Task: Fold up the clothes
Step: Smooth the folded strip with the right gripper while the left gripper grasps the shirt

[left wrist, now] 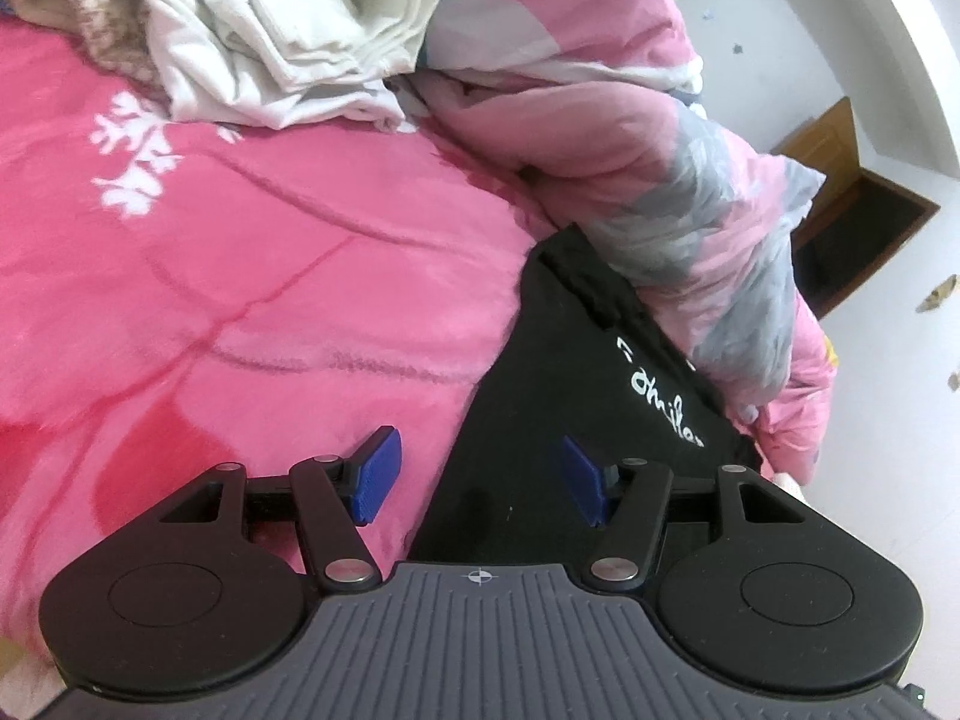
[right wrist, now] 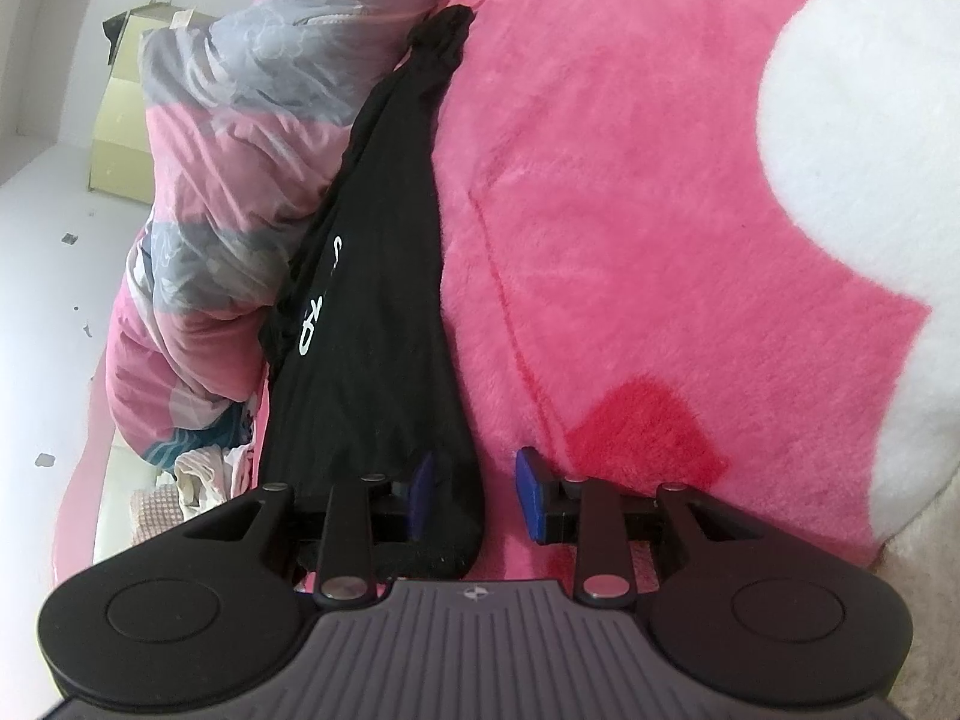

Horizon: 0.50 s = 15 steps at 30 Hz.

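Left wrist view shows the left hand-held gripper (left wrist: 477, 483) with its blue pads spread wide and nothing between them, hovering over the near edge of a black garment (left wrist: 576, 396) with white lettering. That garment lies flat on a pink fleece blanket (left wrist: 240, 252) covering the bed, its far side tucked against a rumpled pink and grey quilt (left wrist: 678, 180). A heap of white clothes (left wrist: 282, 36) sits farther back on the blanket.

Right wrist view shows the right hand-held gripper (right wrist: 474, 495), also spread wide and gripping nothing. The black garment (right wrist: 378, 312) runs away from it as a long narrow strip, with its near end lying between the two pads and partly covering the left pad (right wrist: 422, 495). The quilt (right wrist: 240, 168) borders the garment on the left; the pink blanket (right wrist: 630, 210) with a large white patch lies to the right.
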Motion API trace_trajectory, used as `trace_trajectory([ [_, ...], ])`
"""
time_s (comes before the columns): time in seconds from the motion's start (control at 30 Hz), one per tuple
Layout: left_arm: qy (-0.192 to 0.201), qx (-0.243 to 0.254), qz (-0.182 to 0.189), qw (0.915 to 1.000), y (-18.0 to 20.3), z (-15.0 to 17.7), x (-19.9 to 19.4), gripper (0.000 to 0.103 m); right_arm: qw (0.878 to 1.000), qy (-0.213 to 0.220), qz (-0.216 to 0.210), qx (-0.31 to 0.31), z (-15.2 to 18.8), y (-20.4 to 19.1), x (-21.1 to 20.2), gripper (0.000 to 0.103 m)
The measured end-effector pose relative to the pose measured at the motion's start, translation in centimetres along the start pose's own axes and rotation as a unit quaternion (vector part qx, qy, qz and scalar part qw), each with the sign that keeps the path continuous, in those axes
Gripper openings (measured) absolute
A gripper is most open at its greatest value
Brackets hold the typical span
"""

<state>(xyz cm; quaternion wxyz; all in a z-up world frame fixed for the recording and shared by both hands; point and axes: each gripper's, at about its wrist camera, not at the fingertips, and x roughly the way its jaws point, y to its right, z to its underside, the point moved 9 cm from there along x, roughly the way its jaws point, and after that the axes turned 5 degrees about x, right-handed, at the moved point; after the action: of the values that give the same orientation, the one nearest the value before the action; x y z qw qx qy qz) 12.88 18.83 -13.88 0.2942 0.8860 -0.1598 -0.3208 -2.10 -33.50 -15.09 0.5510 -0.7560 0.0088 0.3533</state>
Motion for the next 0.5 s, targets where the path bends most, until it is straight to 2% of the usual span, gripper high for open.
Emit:
trace_trajectory([
  [0.2, -0.024, 0.008, 0.001, 0.9997, 0.5, 0.3, 1.0, 0.057, 1.0, 0.003, -0.007, 0.001, 0.1, 0.0, -0.1, 0.033],
  [0.5, -0.061, 0.027, -0.009, 0.9977, 1.6, 3.2, -0.9, 0.054, 1.0, -0.001, -0.02, 0.0, 0.1, 0.1, -0.1, 0.033],
])
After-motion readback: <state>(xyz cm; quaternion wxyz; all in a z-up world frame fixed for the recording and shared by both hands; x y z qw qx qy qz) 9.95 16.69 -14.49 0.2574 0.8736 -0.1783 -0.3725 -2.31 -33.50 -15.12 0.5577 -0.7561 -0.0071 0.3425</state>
